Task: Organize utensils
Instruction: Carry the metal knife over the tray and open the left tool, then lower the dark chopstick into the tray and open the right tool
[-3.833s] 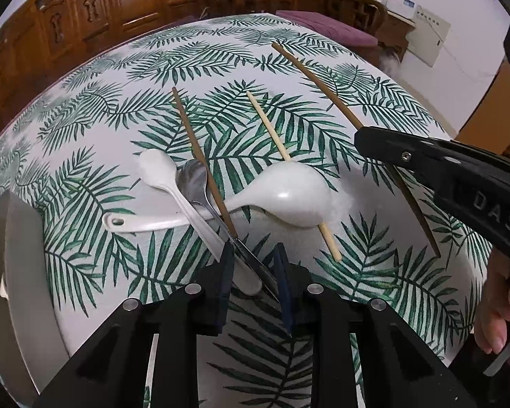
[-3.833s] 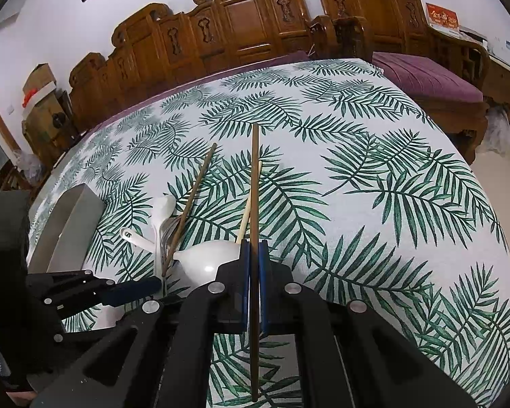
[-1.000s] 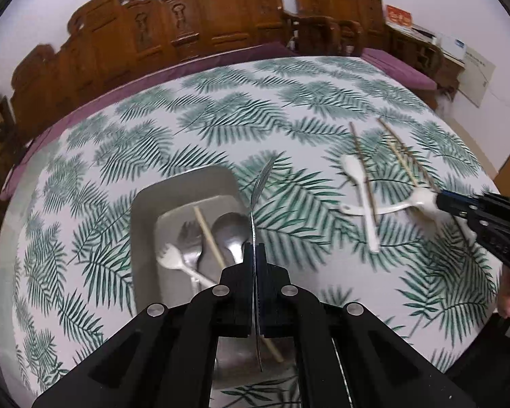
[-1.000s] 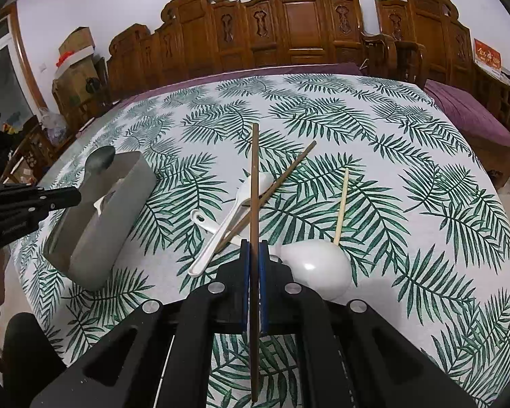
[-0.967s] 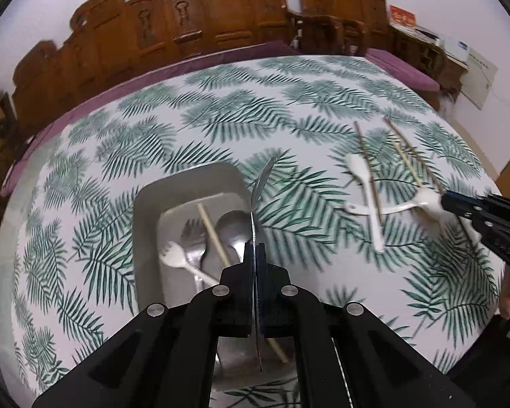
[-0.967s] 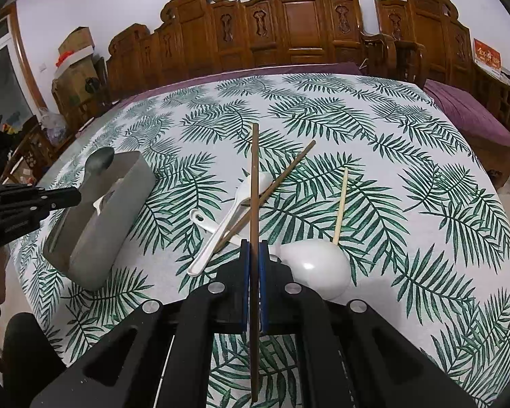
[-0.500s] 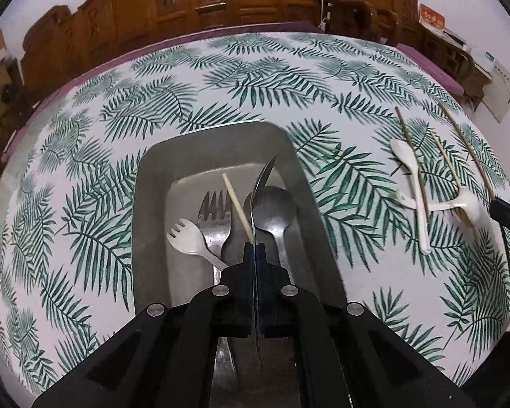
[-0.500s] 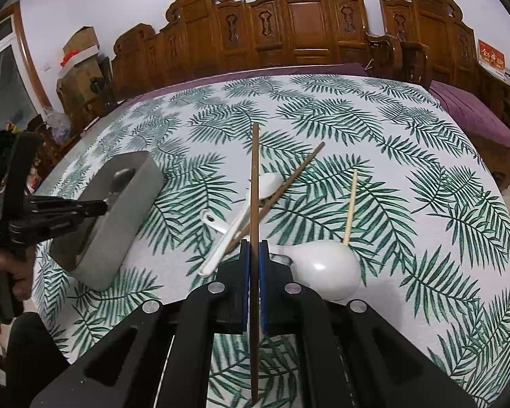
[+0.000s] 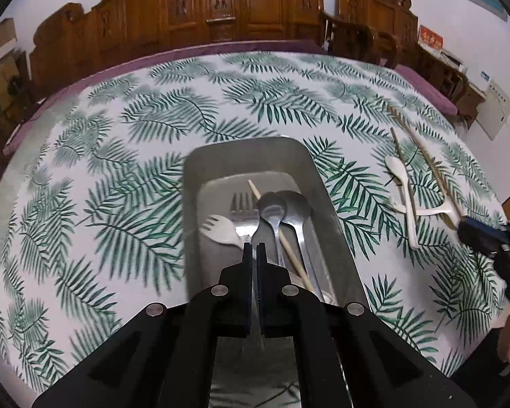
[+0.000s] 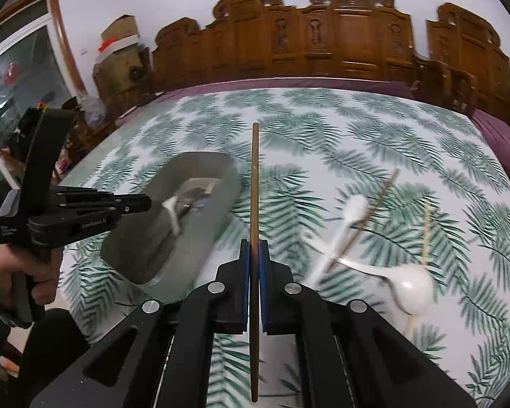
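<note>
A round table under a white cloth printed with green palm fronds point(image 9: 146, 176) filled the room, with carved dark wooden chairs point(image 9: 221, 10) ranged behind it.

Nearest me, the left gripper point(image 9: 254, 255) was clamped on the thin handle of a metal spoon point(image 9: 272, 209), angled down so that the bowl hung over the grey rectangular metal tray point(image 9: 323, 183). I judged it was held that way to be let go lengthwise among the others. The right gripper point(image 10: 254, 255) was pinched tight on a long dark brown wooden chopstick point(image 10: 254, 187), gripped low on the shaft so that most of it stuck out ahead, pointing beyond the tray's far end; probably the next thing to go in.

Inside the tray lay a steel fork point(image 9: 242, 209), a small white plastic fork point(image 9: 221, 229), a second steel spoon point(image 9: 297, 205) and 1 pale wooden chopstick point(image 9: 282, 234) slanting across them.

Farther off on the cloth, unsorted, lay a slim white plastic spoon point(image 9: 403, 190), a broad white soup spoon point(image 10: 413, 285) and 2 more chopsticks point(image 9: 435, 173) crossing them.
</note>
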Demonstrator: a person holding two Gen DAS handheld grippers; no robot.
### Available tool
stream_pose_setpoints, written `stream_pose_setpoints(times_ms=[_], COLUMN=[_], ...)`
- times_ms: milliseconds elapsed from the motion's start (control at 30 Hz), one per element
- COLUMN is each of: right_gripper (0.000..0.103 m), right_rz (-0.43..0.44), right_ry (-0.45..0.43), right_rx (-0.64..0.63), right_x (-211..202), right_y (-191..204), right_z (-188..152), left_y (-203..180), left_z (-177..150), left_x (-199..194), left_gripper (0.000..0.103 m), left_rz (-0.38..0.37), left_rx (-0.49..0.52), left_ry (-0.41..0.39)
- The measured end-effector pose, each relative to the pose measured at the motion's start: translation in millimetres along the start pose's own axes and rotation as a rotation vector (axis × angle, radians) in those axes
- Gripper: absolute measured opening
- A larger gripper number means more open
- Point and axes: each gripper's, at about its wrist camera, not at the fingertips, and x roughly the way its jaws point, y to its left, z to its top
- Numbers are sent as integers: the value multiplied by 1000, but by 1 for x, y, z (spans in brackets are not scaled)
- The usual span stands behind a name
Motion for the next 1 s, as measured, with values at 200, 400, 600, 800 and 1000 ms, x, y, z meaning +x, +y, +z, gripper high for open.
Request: stream_pose_setpoints(times_ms=[200,400,600,800,1000], right_gripper=[6,6,6,6,6], right_rz=[54,95,142,120,77], right_ry=[4,30,69,118,163], right_rx=[-28,-13,61,60,86], right_x=[15,37,63,89,105], right_y=[36,62,76,90,89], right_z=[16,27,33,34,28], left_y=[14,33,49,64,69], left_z=[-6,-10,-18,-22,-25], left_x=[-23,-40,-56,-70,-75], left_gripper=[2,3,20,28,28], left_rz=[7,13,31,42,46], left_rx=[-3,-16,-26,-39,-34], left_ry=[-30,-46,-64,-84,-93])
